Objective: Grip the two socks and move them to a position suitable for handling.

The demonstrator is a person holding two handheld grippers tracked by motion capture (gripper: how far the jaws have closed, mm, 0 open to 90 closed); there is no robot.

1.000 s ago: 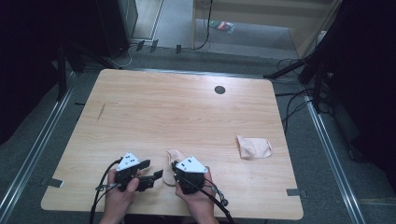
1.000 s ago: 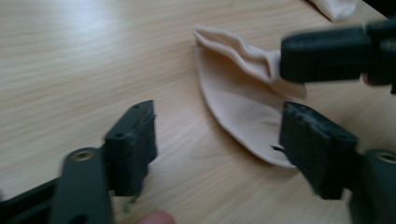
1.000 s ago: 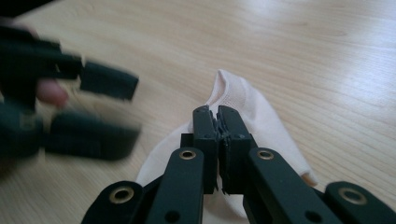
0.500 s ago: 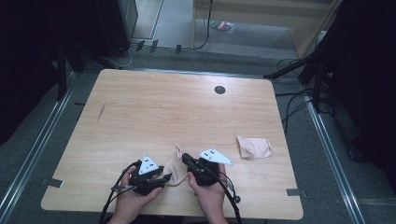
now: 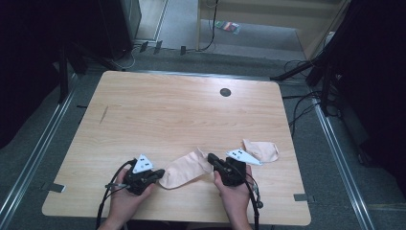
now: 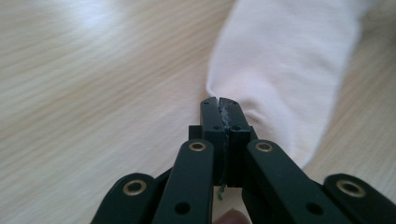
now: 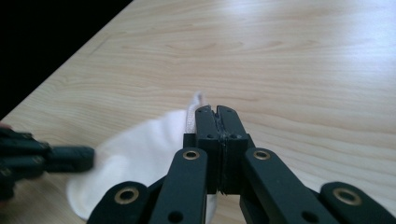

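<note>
Jaws of the left tool (image 6: 219, 109) are pressed together on one end of a pale sock (image 6: 289, 70), the cloth pinched between their tips, as the left gripper view shows. In the high view that left tool (image 5: 157, 173) sits in the person's left hand (image 5: 125, 201) near the front edge of the table (image 5: 167, 110), pointing right toward the sock (image 5: 184, 170).

The right tool (image 7: 218, 116) is likewise closed tight, with the sock's (image 7: 140, 158) other end caught at its tips in the right gripper view; the left tool (image 7: 74, 158) appears blurred at the left of that view, touching the cloth. From above, the right tool (image 5: 211, 158) is held in the right hand (image 5: 234, 196) and points left and away from the person.

The sock lies stretched between the two tools, flat on the wood, slanting from lower left to upper right. A second pale sock (image 5: 262, 150), crumpled, rests just behind and to the right of the right tool. Farther back on the table is a dark round grommet hole (image 5: 225, 92). Cables (image 5: 107, 196) trail from both tools toward the person.
</note>
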